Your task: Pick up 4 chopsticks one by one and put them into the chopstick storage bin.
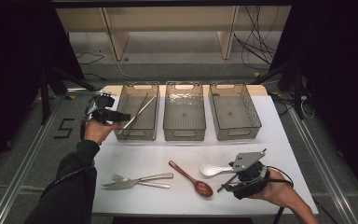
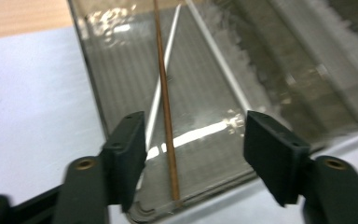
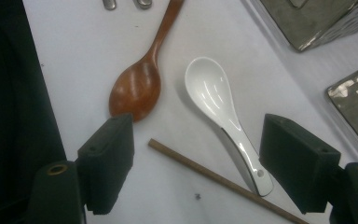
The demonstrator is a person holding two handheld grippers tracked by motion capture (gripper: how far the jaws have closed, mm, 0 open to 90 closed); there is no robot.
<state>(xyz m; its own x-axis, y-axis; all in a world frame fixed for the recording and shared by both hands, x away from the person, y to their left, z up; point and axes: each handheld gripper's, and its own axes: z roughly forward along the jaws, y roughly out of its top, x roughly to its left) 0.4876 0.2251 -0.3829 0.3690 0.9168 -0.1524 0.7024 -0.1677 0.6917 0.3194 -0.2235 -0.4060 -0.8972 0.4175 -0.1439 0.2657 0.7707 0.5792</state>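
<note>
Wooden, thin and brown, the first brown chopstick (image 2: 166, 107) lies slanted in the clear plastic left bin (image 1: 136, 136) beside two pale sticks (image 2: 214, 51), right under the left claw (image 2: 193, 135), jaws wide apart and gripping nothing. Looks like only a small part done, with the second brown chopstick (image 3: 205, 175) flat on the white table (image 1: 135, 156) between the spread, empty jaws of the right claw (image 3: 198, 144), by the handle end of the white china spoon (image 3: 214, 100). Leaves that stick, the white spoon, the red-brown wooden spoon (image 1: 191, 178), the metal fork (image 1: 158, 176) and the metal knife (image 1: 121, 185) to sort, with nothing yet in the middle bin (image 1: 184, 135) or the right bin (image 1: 237, 135).
</note>
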